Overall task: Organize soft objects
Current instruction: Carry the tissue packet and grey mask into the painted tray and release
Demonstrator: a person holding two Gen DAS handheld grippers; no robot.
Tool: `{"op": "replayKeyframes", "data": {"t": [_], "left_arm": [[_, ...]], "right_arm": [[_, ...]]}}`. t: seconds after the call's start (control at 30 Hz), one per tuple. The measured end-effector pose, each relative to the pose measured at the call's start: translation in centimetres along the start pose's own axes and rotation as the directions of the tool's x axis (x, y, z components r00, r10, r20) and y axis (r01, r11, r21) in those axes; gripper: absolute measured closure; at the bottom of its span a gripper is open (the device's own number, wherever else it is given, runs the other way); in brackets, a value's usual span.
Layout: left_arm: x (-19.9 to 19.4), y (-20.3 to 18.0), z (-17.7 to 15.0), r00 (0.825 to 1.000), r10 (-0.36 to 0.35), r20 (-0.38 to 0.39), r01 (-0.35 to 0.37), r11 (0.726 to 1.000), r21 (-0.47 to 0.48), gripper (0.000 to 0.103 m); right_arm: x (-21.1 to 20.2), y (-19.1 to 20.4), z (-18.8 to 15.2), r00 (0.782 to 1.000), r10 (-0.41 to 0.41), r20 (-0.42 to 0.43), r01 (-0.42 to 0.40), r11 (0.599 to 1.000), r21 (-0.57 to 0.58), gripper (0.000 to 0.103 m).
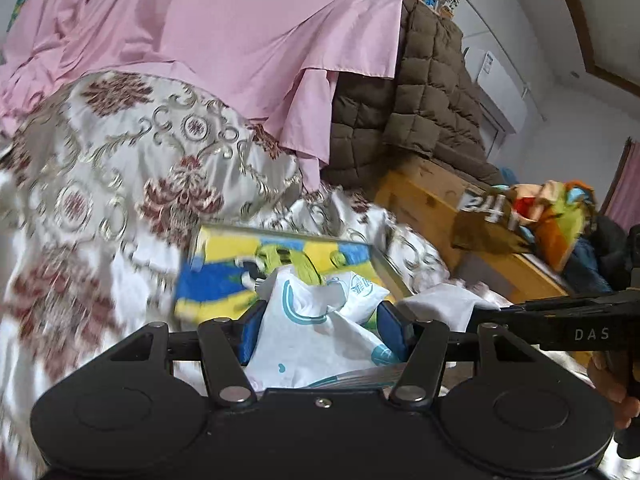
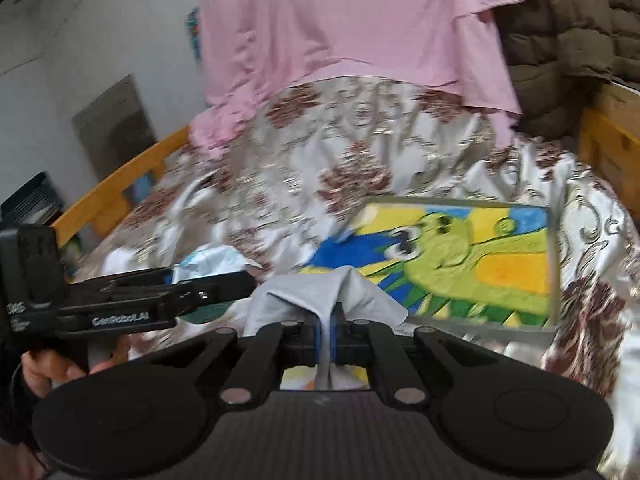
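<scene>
Bed scene, both views smeared by motion.

Left gripper (image 1: pixel 320 320): jaws part-way apart, blue pads on either side of a bunched white cloth with teal print (image 1: pixel 320 312). The pads appear to press on the bundle, though blur makes the contact hard to confirm.

Right gripper (image 2: pixel 334 330): jaws together, clamped on a thin fold of plain white-grey fabric (image 2: pixel 320 296) that tents up ahead of the pads and trails down behind them. Probably another edge of the same cloth; cannot say for sure.

Where it sits: the cloth is off the bedspread (image 1: pixel 100 168), held in front of the person, just above a cartoon-print mat (image 2: pixel 460 264) in yellow, green and blue with a grey border, lying flat on the floral cover. A pink sheet (image 1: pixel 220 28) hangs behind; a brown quilted jacket (image 1: pixel 432 92) is draped over the wooden bed frame (image 2: pixel 120 188). A hand (image 2: pixel 44 368) grips the left tool's handle.

Step in hand, as judged: lifting the cloth by two points to spread or fold it.

To do it well:
- keep both holds firm; the right one has very little fabric
- draw the grippers apart evenly until the edge between them is taut
- lift until the hem clears the mat, so nothing drags
- slow down before laying it flat
</scene>
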State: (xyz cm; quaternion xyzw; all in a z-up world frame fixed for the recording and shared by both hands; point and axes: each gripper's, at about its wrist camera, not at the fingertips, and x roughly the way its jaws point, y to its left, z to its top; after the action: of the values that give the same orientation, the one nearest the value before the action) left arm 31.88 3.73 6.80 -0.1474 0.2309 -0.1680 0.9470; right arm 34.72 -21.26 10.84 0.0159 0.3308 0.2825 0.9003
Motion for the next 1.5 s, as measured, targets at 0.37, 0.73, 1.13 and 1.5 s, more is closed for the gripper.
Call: {"op": "replayKeyframes", "data": {"t": [0.37,0.73,1.13,1.5], "left_arm": [[15.8,2.5,3.1,0.995,0.039,-0.091,-0.044,0.998,-0.048,0.042],[24.1,2.7,0.8,0.962,0.084,-0.259,-0.089,0.996,-0.008,0.042],[24.1,2.1,0.1,0.933,0.153,-0.324,-0.148,0.988,0.041,0.028],[16.7,0.7,1.0,0.963,0.205,-0.178,-0.202,0.979,0.033,0.015]], "right_arm": [[11.2,-10.2,2.8,0.995,-0.099,0.016,0.095,0.980,0.173,0.098],[14.9,-14.2,1.1,0.988,-0.152,-0.031,0.155,0.968,0.196,0.093],[13.6,-13.1,-0.5,0.978,-0.208,-0.037,0.211,0.969,0.132,0.054],[6.8,-10.0,-0.3,0.958,-0.270,0.092,0.264,0.961,0.079,0.019]]}}
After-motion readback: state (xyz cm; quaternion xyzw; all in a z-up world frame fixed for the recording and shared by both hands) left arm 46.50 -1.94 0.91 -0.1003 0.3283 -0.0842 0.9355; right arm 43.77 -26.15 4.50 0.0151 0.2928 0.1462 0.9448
